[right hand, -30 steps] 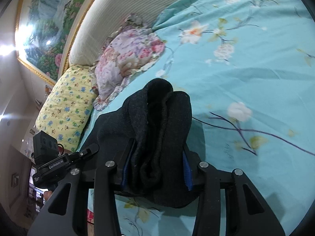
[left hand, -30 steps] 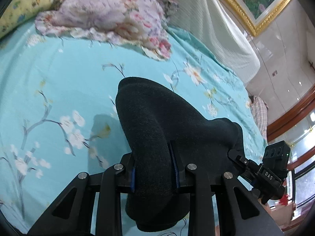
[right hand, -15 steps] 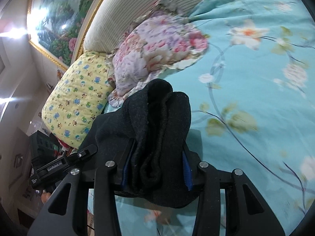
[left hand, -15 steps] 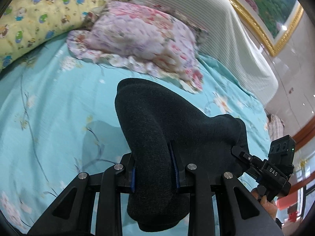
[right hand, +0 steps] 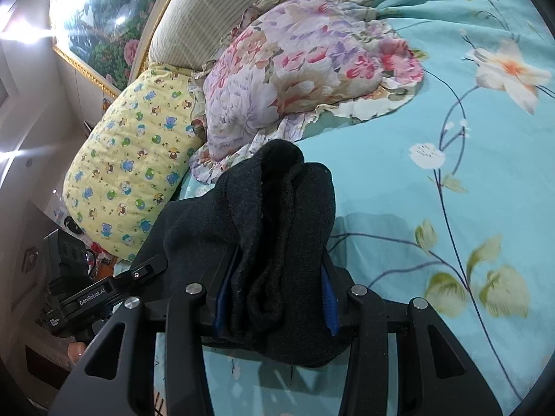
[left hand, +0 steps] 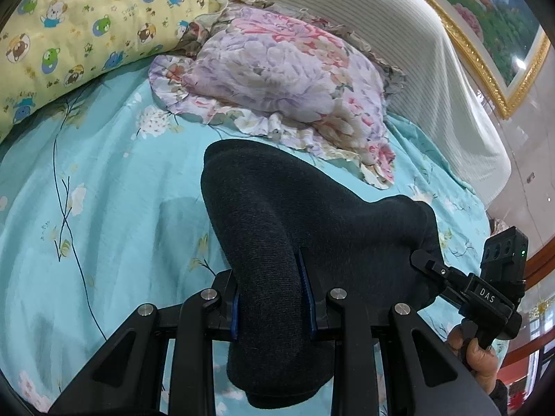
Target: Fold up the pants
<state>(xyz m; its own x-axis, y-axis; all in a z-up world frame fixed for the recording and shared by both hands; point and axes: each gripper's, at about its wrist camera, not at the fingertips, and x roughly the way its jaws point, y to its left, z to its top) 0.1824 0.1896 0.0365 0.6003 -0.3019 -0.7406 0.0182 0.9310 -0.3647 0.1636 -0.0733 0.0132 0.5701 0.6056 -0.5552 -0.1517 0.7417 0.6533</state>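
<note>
The pants (left hand: 312, 228) are dark charcoal knit fabric, bunched and held up between my two grippers above the bed. My left gripper (left hand: 272, 298) is shut on a thick fold of them. My right gripper (right hand: 275, 294) is shut on another bunched fold of the pants (right hand: 277, 215). The right gripper also shows at the right edge of the left wrist view (left hand: 482, 291), gripping the far end of the fabric. The left gripper shows at the lower left of the right wrist view (right hand: 104, 291). The fingertips are hidden by cloth.
A turquoise floral bedsheet (left hand: 104, 208) lies under the pants. A pink floral pillow (left hand: 288, 79) and a yellow cartoon pillow (left hand: 69, 27) lie at the head. A striped headboard (left hand: 416, 52) and a gold-framed painting (left hand: 492, 17) stand behind.
Both grippers have carried the pants toward the head of the bed; the pillows are now closer and larger. The grips have not changed.
</note>
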